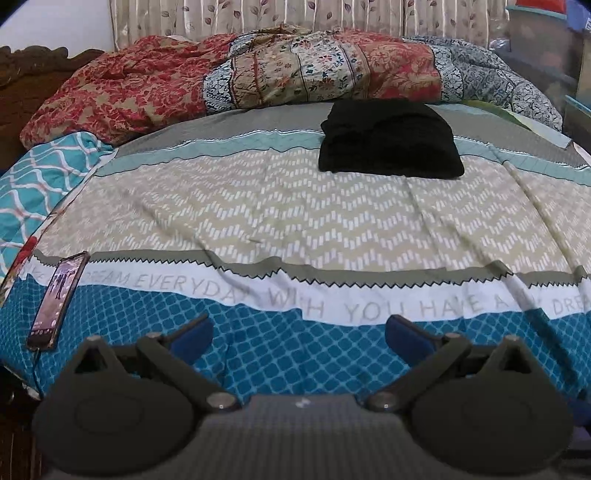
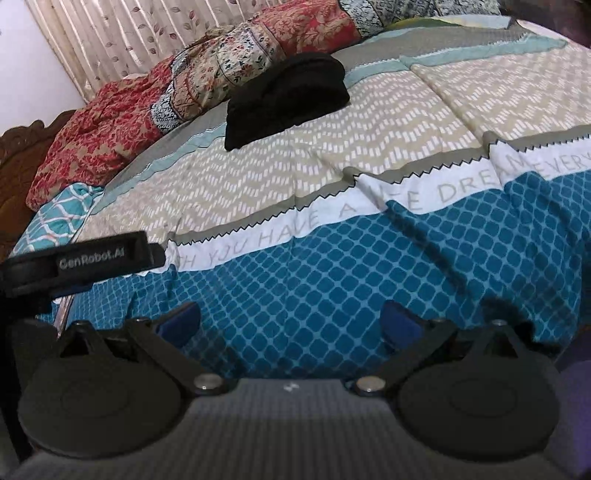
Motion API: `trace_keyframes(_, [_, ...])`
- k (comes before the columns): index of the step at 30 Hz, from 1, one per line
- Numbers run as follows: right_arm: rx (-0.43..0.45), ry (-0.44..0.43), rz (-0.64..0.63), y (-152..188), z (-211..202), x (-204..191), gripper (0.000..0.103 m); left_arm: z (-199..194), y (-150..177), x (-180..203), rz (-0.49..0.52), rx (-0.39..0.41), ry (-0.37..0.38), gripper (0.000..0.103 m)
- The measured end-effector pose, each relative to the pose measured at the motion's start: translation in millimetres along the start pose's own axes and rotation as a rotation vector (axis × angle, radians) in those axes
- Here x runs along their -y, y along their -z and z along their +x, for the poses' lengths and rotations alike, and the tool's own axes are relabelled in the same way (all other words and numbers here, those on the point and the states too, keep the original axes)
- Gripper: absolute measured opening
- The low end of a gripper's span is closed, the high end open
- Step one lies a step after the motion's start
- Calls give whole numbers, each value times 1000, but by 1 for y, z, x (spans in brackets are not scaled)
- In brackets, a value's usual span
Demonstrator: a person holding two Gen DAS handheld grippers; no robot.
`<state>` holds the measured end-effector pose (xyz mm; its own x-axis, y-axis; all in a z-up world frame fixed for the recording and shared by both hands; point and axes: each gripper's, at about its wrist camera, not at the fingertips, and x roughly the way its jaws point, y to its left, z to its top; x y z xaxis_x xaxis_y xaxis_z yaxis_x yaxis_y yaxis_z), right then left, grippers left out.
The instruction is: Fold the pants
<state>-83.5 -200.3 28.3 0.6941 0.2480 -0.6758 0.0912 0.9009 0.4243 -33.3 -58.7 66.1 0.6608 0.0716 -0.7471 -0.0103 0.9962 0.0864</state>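
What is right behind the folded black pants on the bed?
A crumpled patterned quilt lies behind the black pants, and curtains behind that. Whatever lies under the quilt is covered.

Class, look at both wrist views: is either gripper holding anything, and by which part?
Nothing is held. The left gripper and right gripper have open jaws; the folded black pants lie apart on the bed.

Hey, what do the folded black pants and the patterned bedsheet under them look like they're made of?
The folded black pants look like a soft, matte knit or fleece-like cloth: the bundle is thick with rounded folds and shows no shine, though the weave is too dark to read. The printed teal-and-beige bedsheet looks like thin woven cotton or a blend, flat-printed, with fine creases.
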Motion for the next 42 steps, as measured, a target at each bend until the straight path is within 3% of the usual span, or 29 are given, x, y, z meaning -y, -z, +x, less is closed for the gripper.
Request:
trace_keyframes(12, [-26,-11,37,-3,-2,0,103,2,-2,2,25,-55,22,103])
trace_keyframes(21, [-33,-29,48,-5,-8,1,103,0,-3,1,17,-52,28,103])
trace_keyframes(27, [-40,-22,84,-5,-6,7,103,4,-6,8,56,-86,-7,103])
trace_keyframes(34, [-16,-16,97,-8,-13,9,103,-1,-8,17,105,-69,-24,103])
trace_keyframes(42, [30,14,114,-12,-24,18,103,-13,-14,18,92,-35,0,103])
